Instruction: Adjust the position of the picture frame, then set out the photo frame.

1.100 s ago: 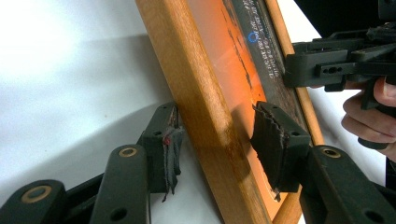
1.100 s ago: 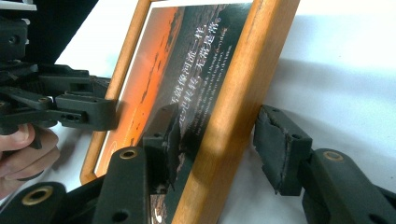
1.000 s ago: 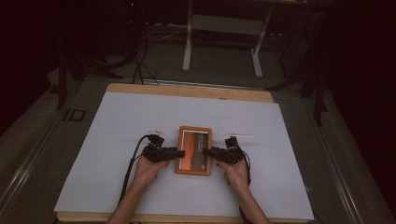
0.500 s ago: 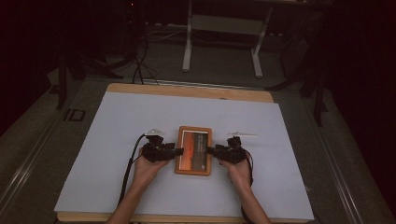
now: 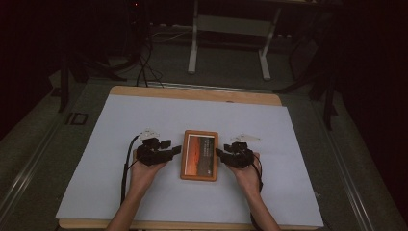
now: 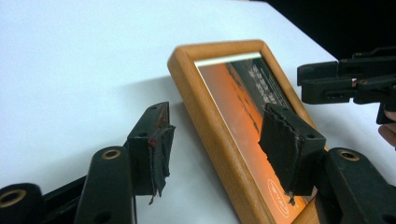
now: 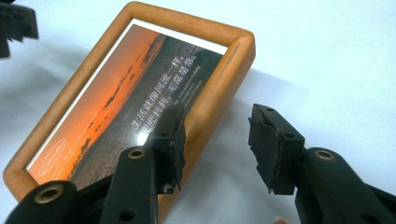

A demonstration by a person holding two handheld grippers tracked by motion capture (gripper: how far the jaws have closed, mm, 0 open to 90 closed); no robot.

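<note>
A wooden picture frame (image 5: 199, 155) holding an orange sunset print lies flat on the white table (image 5: 144, 115). My left gripper (image 5: 175, 150) is at its left side and my right gripper (image 5: 219, 153) at its right side. In the left gripper view the frame's (image 6: 224, 70) long rail lies between the jaws of the open left gripper (image 6: 224, 149), untouched by either pad. In the right gripper view the right gripper (image 7: 219, 140) is open too, one jaw over the print (image 7: 140, 93) and one outside the rail. The right gripper (image 6: 345, 84) also appears across the frame.
The white sheet covers a wooden tabletop whose far edge (image 5: 192, 94) shows. A cable (image 5: 126, 168) trails from the left gripper toward the front edge. Metal desk legs (image 5: 192, 43) and dark floor lie beyond the table.
Both grippers have eased slightly outward and away from the person along the frame's sides. The frame has not moved.
</note>
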